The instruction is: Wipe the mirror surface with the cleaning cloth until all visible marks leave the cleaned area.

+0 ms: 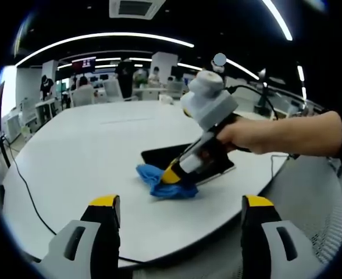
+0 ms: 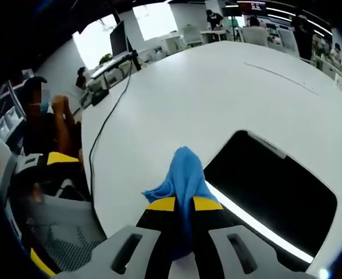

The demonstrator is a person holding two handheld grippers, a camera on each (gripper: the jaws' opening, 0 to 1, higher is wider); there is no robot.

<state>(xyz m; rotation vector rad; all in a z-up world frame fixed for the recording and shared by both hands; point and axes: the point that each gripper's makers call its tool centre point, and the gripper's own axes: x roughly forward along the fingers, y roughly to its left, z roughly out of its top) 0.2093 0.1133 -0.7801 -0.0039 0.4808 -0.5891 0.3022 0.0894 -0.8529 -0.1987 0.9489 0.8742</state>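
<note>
Right claw [image 2: 184, 204] is pinched tight on the cloth [image 2: 181, 171], its yellow-tipped black jaws meeting around a bunched blue fold that stands up between them; the cloth's lower part is hidden behind the jaws. Left claw [image 1: 177, 201] hangs wide apart with nothing in it, its grey jaws with yellow tips cut off by the bottom of the left gripper view.

Just past the right claw's tips lies the mirror [image 2: 273, 189], a flat dark rectangle with rounded corners on the white table [image 2: 217, 93]. Its glossy face reflects a bright strip of ceiling light along the near edge; marks on it are too faint to make out.

From the left gripper view, the right claw [image 1: 172, 175] presses the crumpled cloth [image 1: 159, 181] down at the mirror's [image 1: 165, 154] near corner, and a hand [image 1: 249, 135] grips the handle, covering much of the mirror.

A thin black cable [image 2: 110, 119] trails across the smooth, rounded table. Farther off are blurred desks and seated people.
</note>
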